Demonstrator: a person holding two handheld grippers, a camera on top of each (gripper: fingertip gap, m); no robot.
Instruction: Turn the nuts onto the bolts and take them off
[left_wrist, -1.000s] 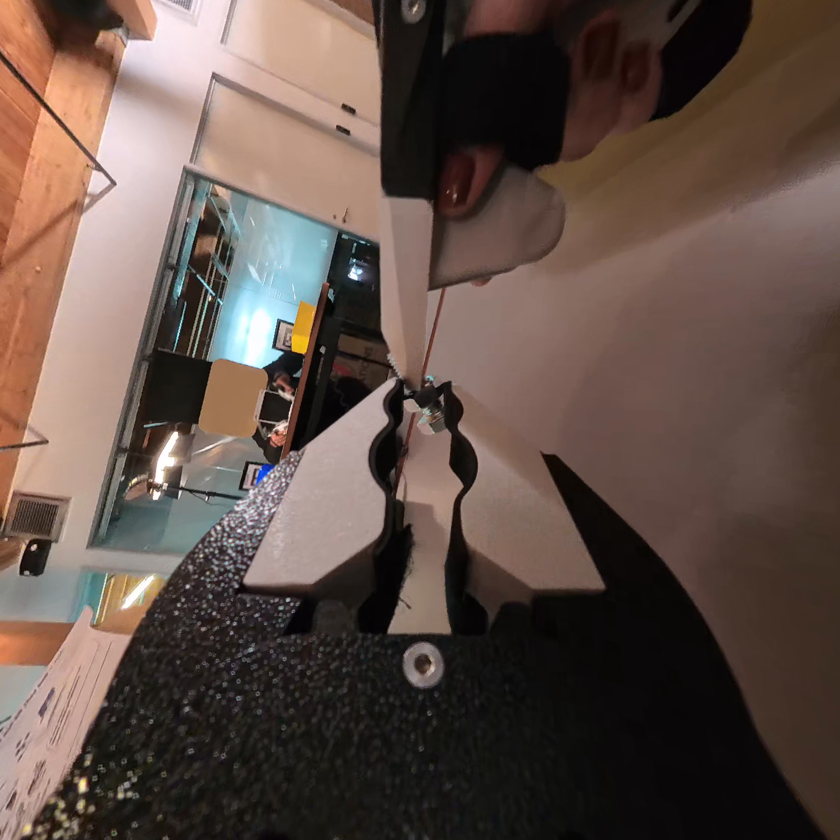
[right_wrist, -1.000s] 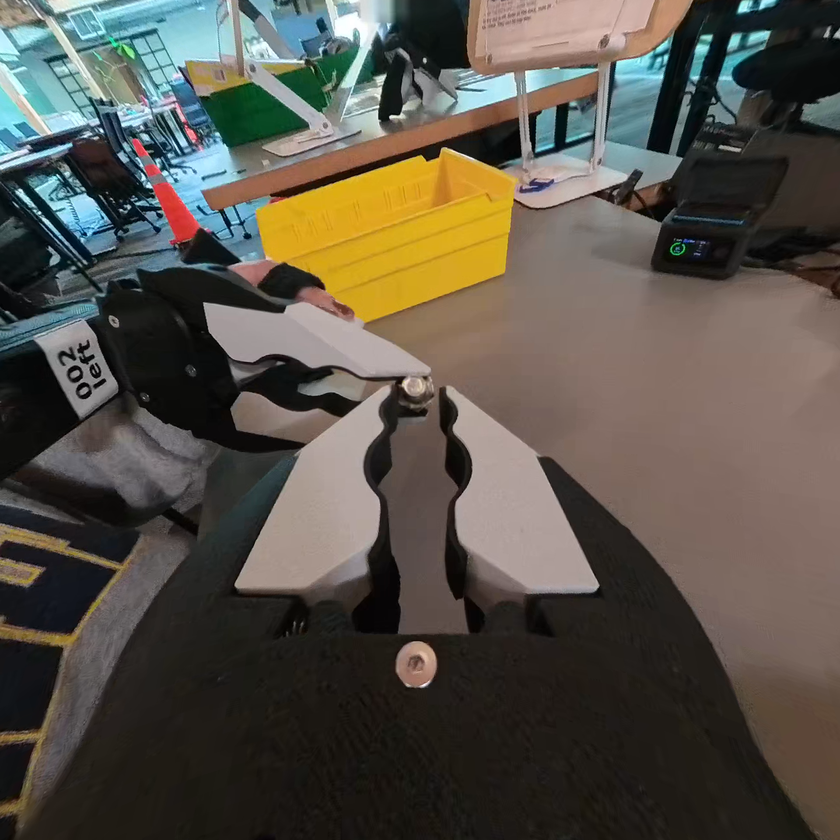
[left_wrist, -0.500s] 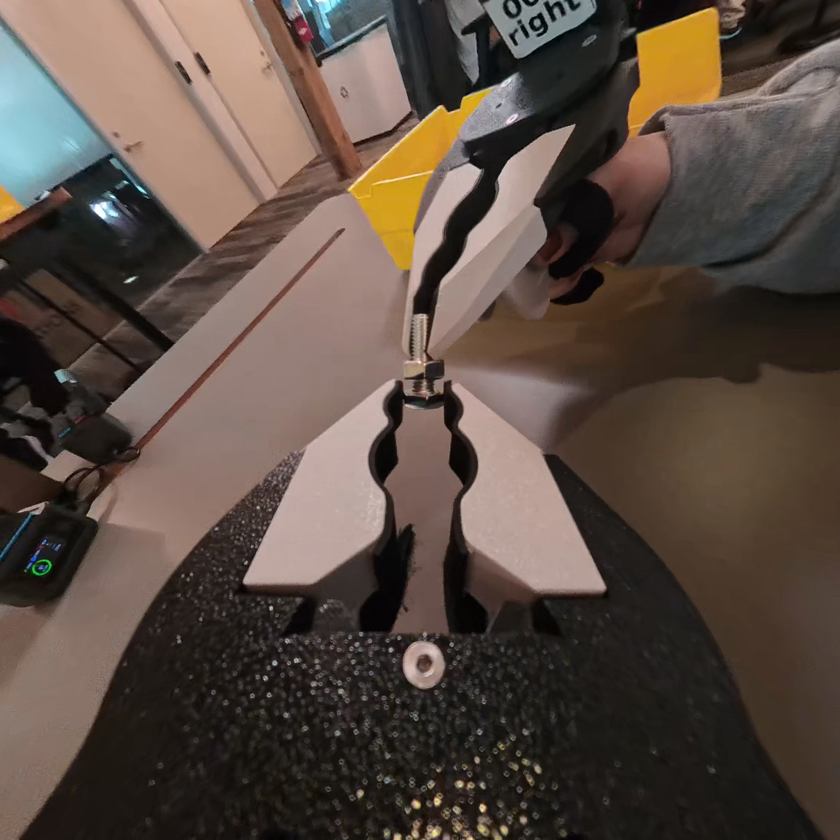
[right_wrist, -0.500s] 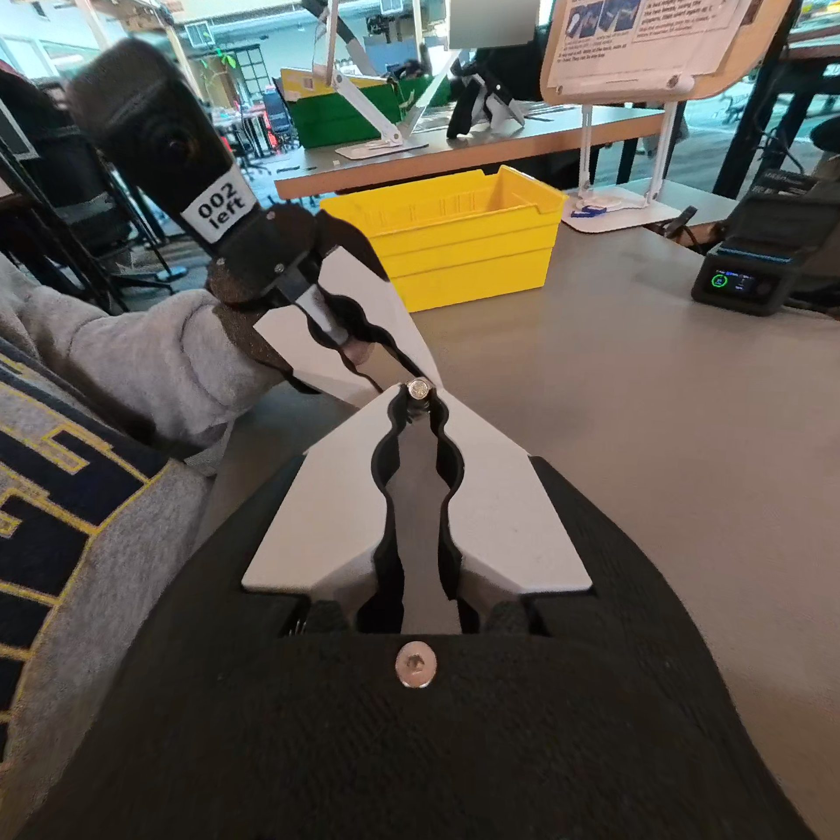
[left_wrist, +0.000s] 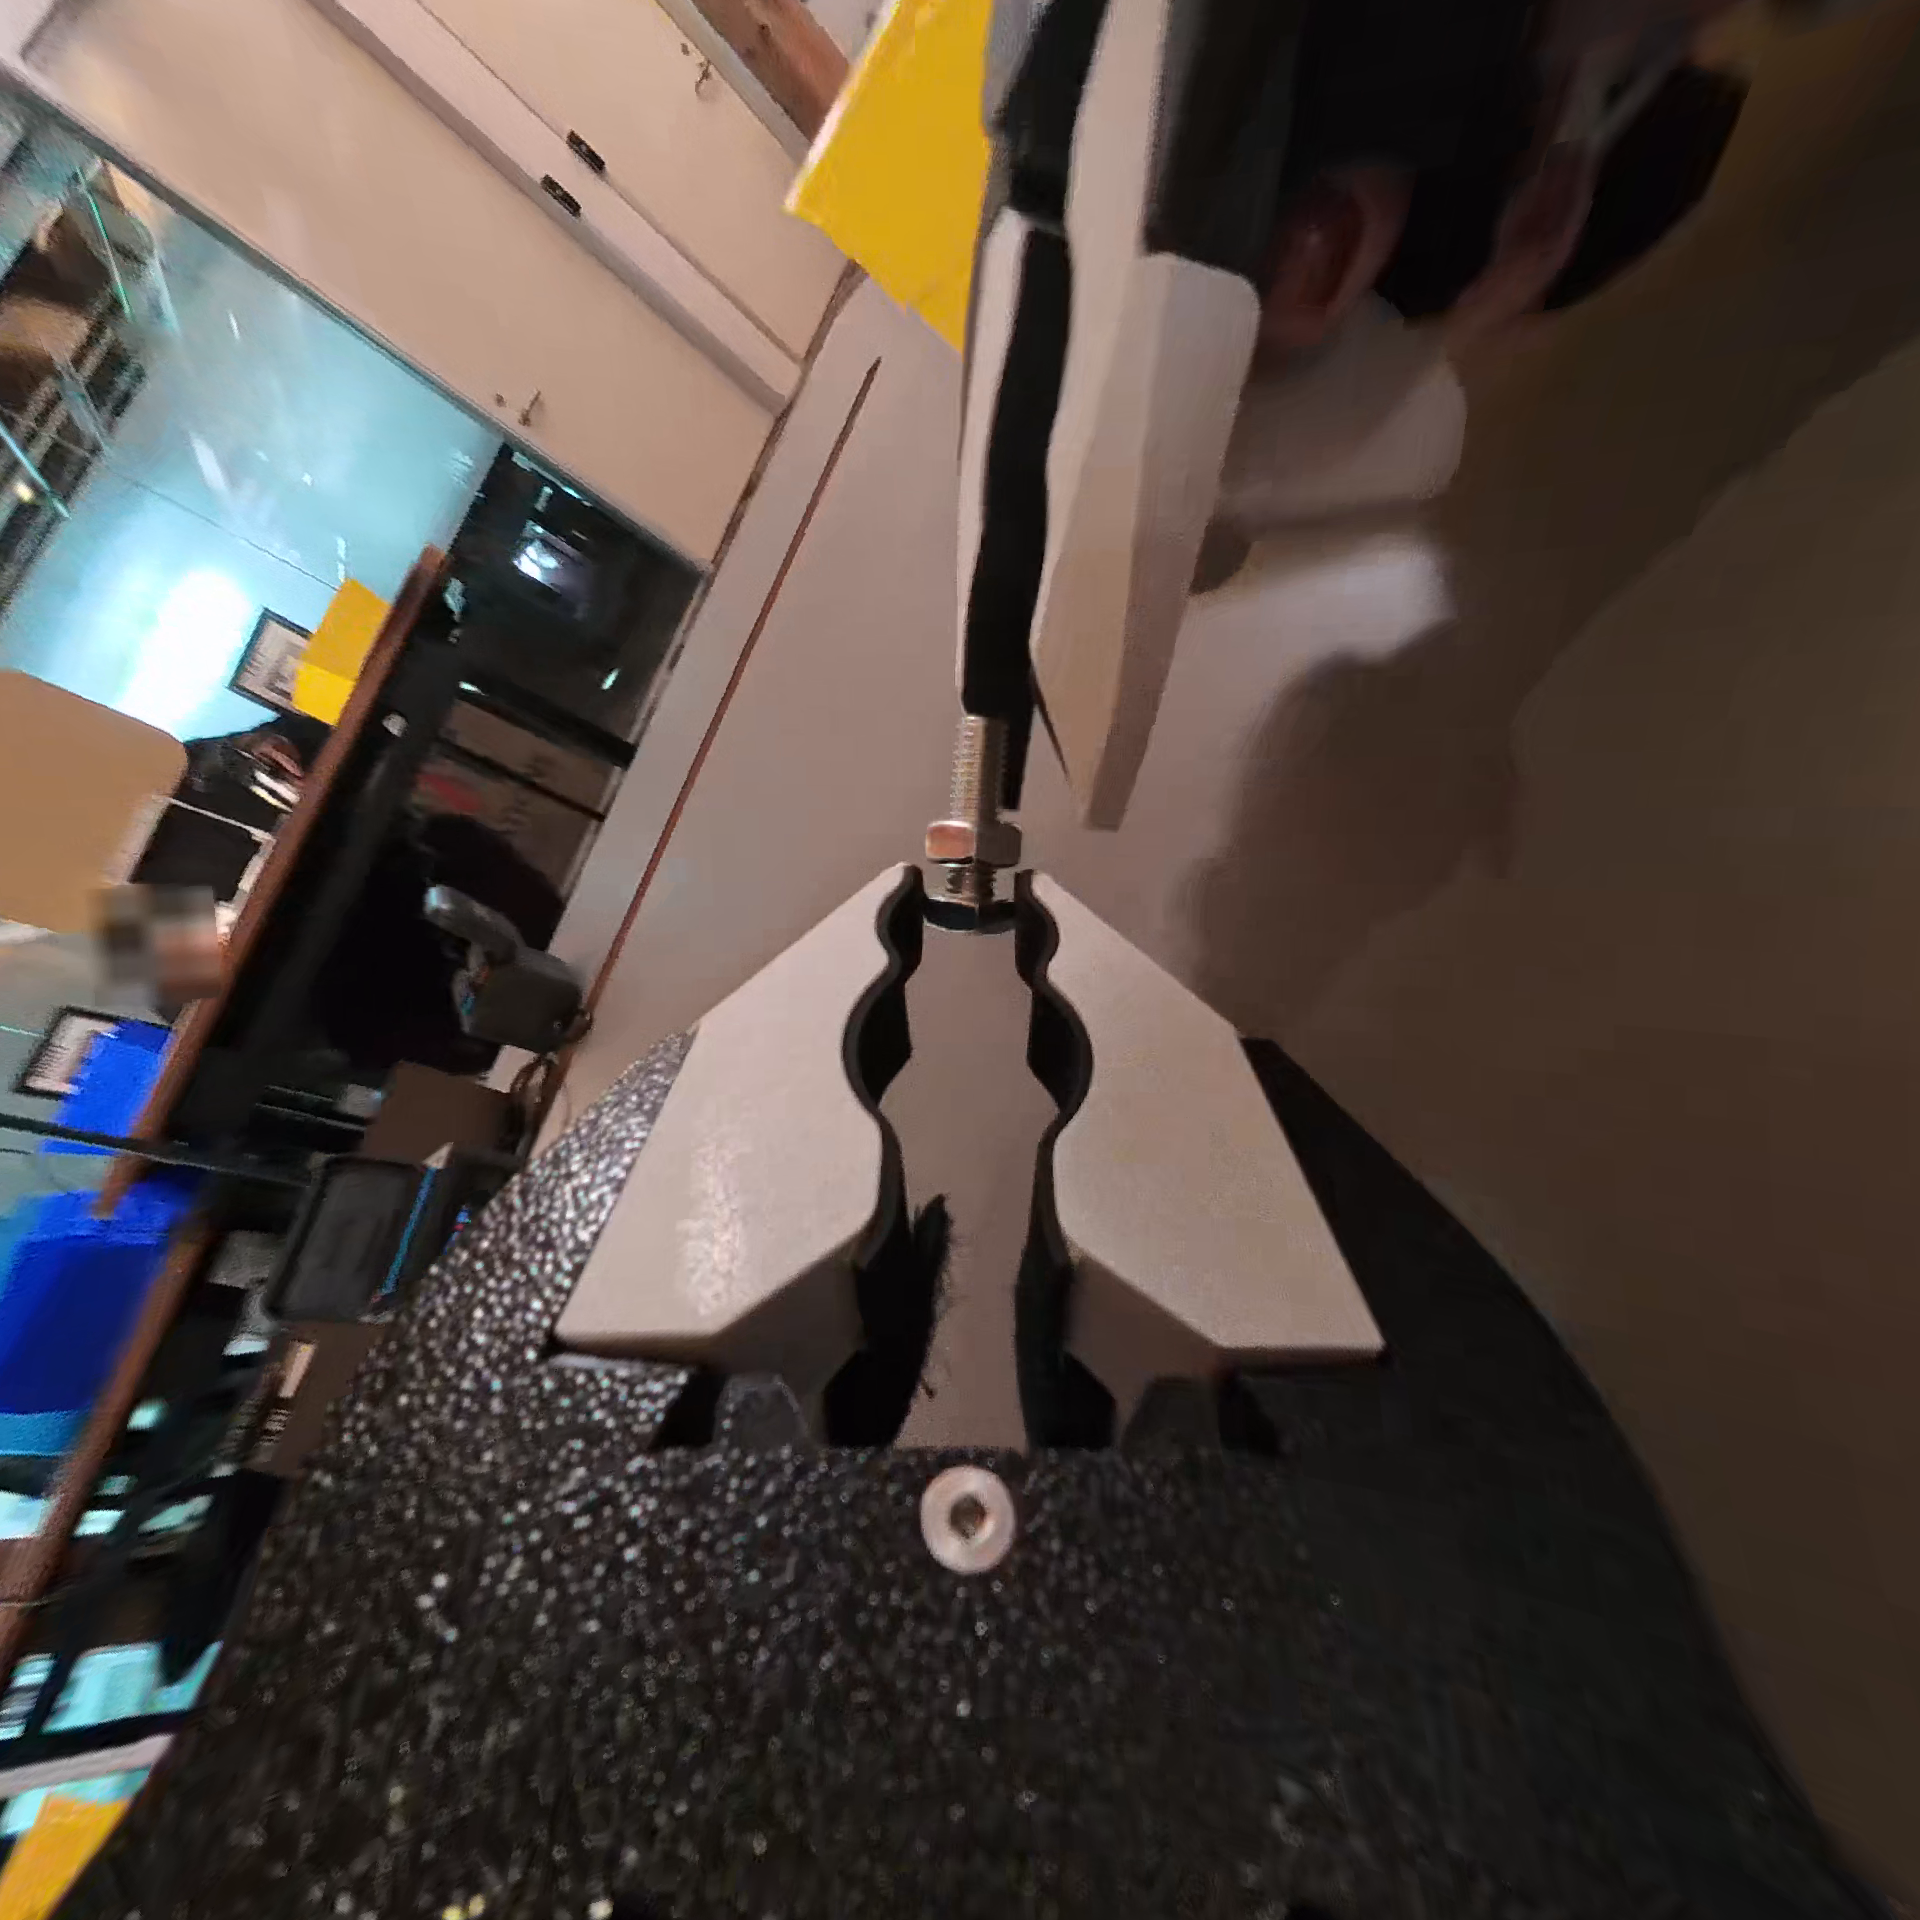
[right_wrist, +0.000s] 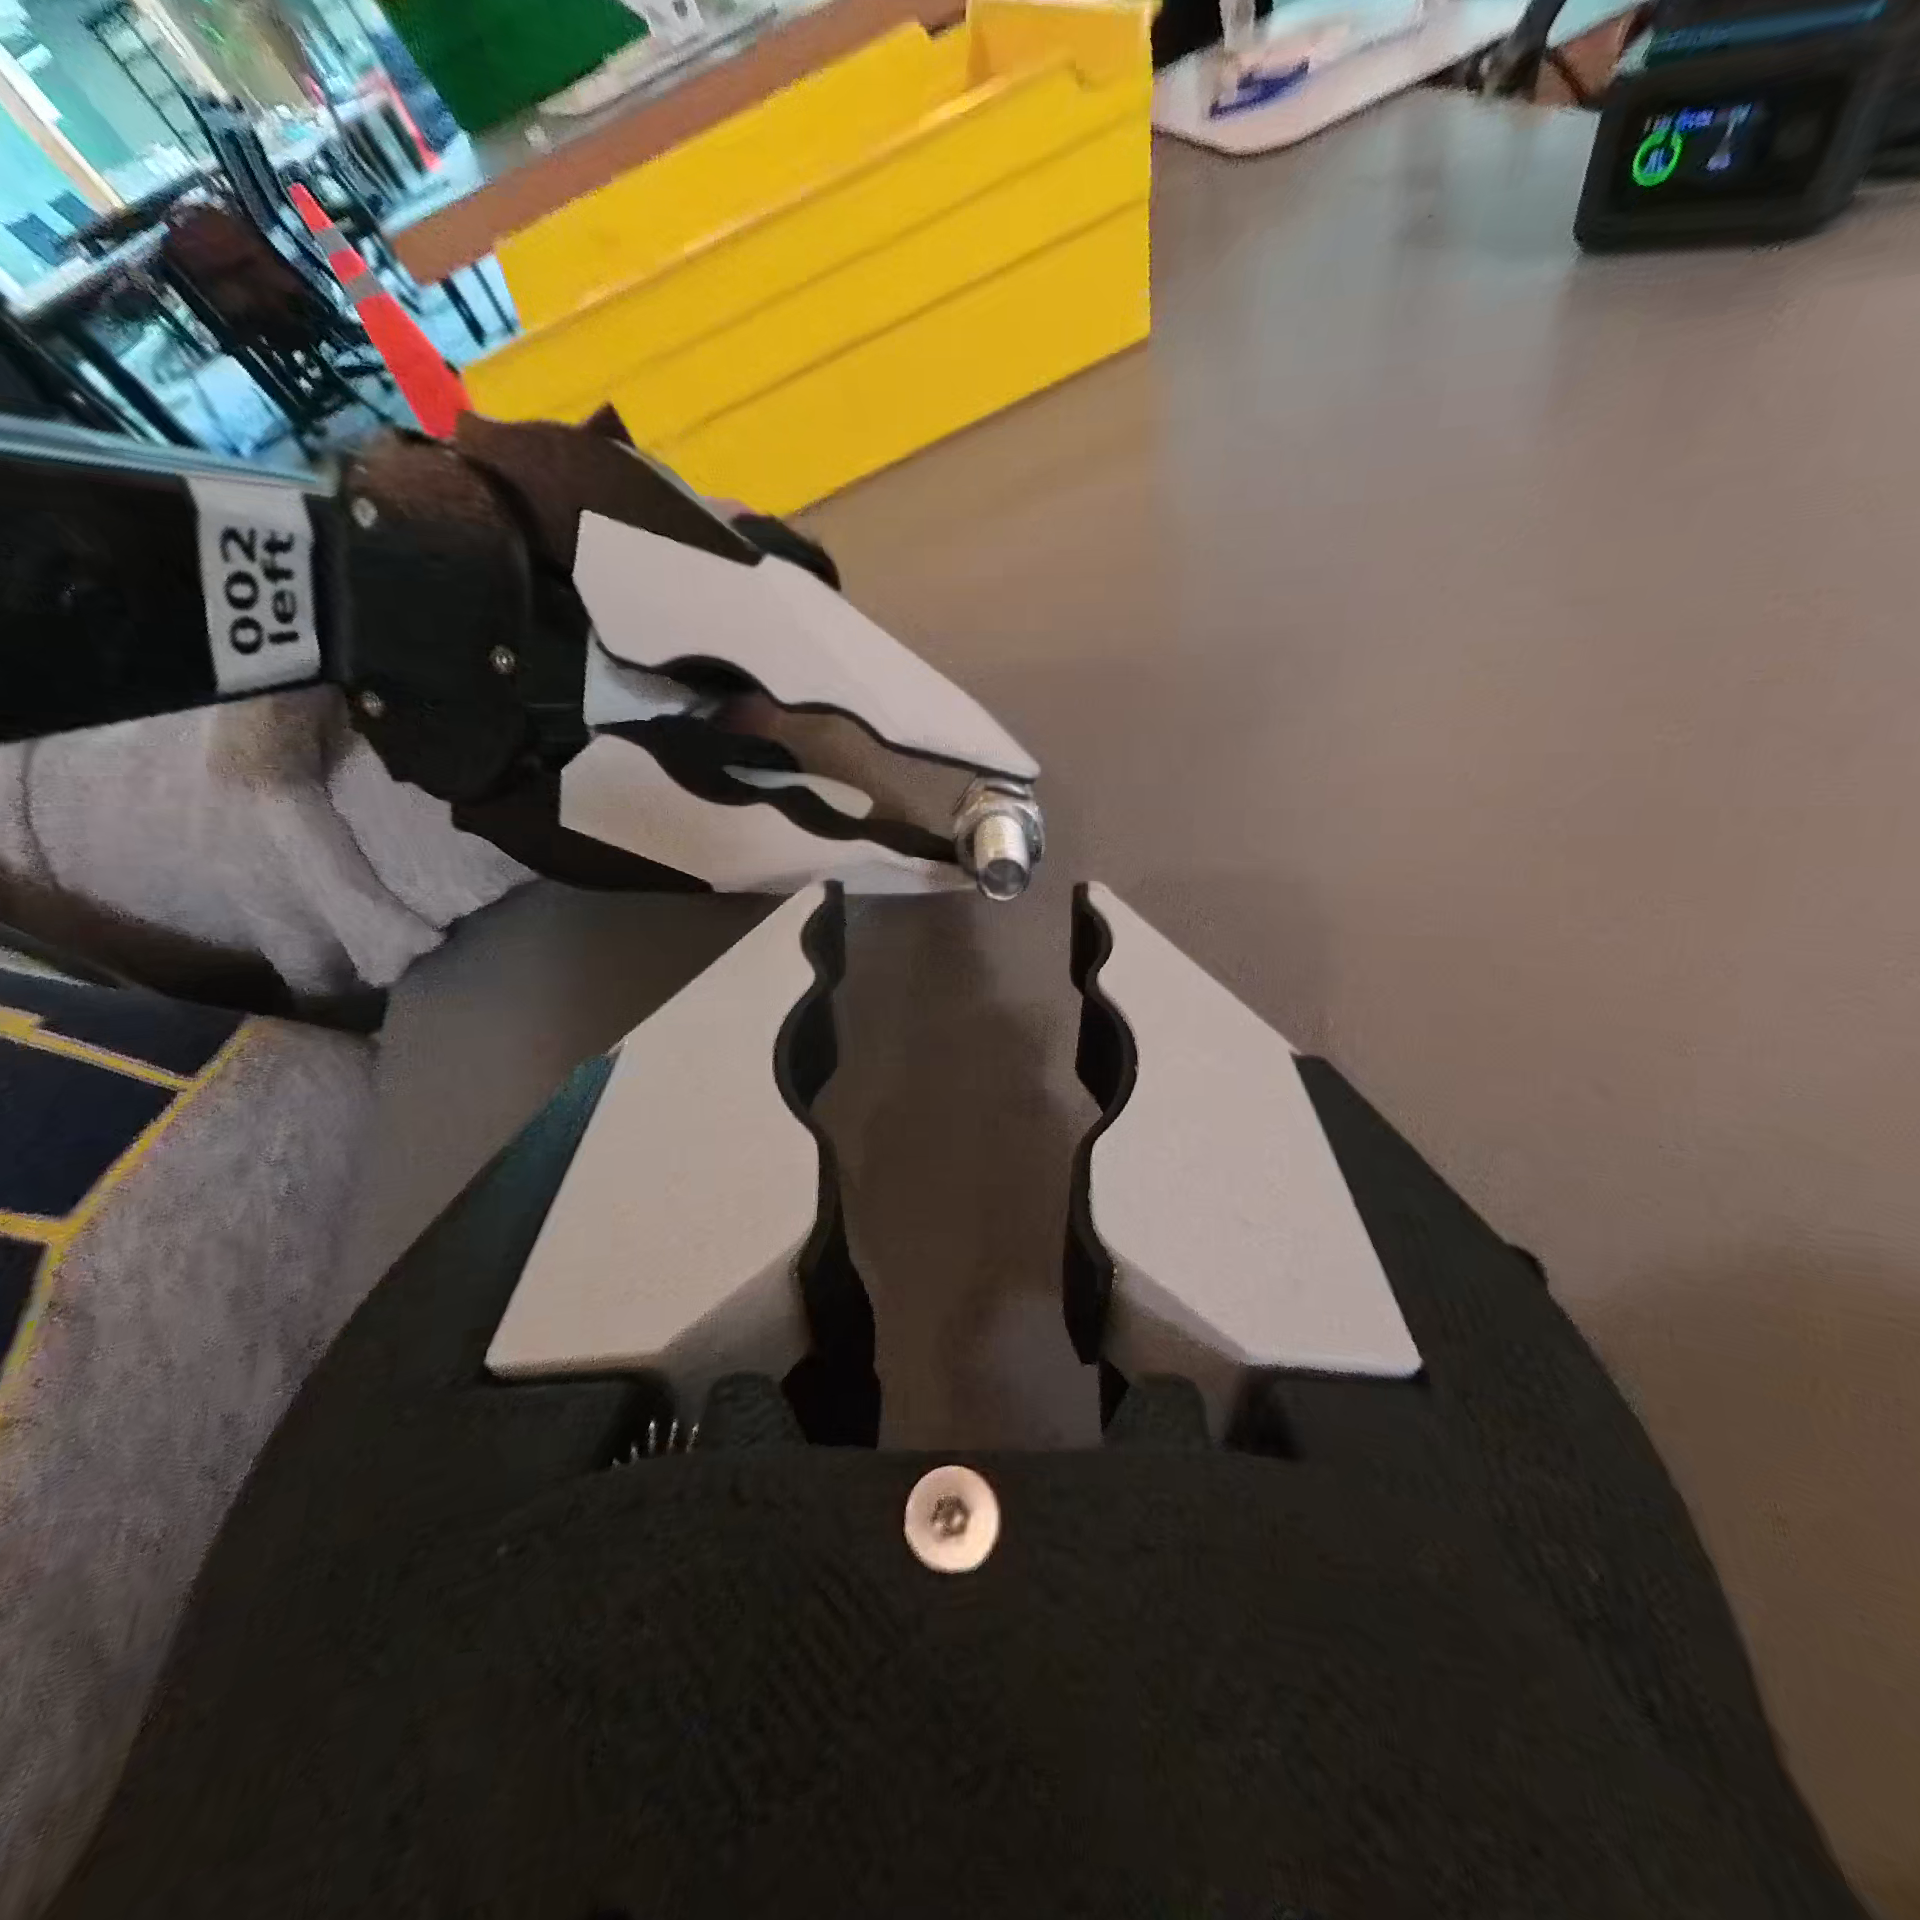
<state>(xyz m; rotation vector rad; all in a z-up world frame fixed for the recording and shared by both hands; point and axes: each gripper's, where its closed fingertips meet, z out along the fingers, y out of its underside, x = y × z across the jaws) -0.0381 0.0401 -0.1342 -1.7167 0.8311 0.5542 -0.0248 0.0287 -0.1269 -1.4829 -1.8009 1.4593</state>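
Observation:
My left gripper is shut on the head end of a silver bolt, with a hex nut sitting on the thread just beyond the fingertips. In the right wrist view the left gripper comes in from the left and points the bolt's threaded end, with the nut behind it, at my right gripper. The right gripper is open; its jaws stand apart just below the bolt tip. In the left wrist view the right gripper hangs over the bolt's end, seen edge-on.
A grey table lies below both grippers. A yellow bin stands at the back, a black device with a lit screen at the far right, an orange cone beyond the table's left. A grey sleeve is behind the left gripper. The grippers are tip to tip, or close to it.
The right gripper has opened and let go of the bolt's shaft, backing off a little. The left gripper has rolled while keeping its hold on the bolt.

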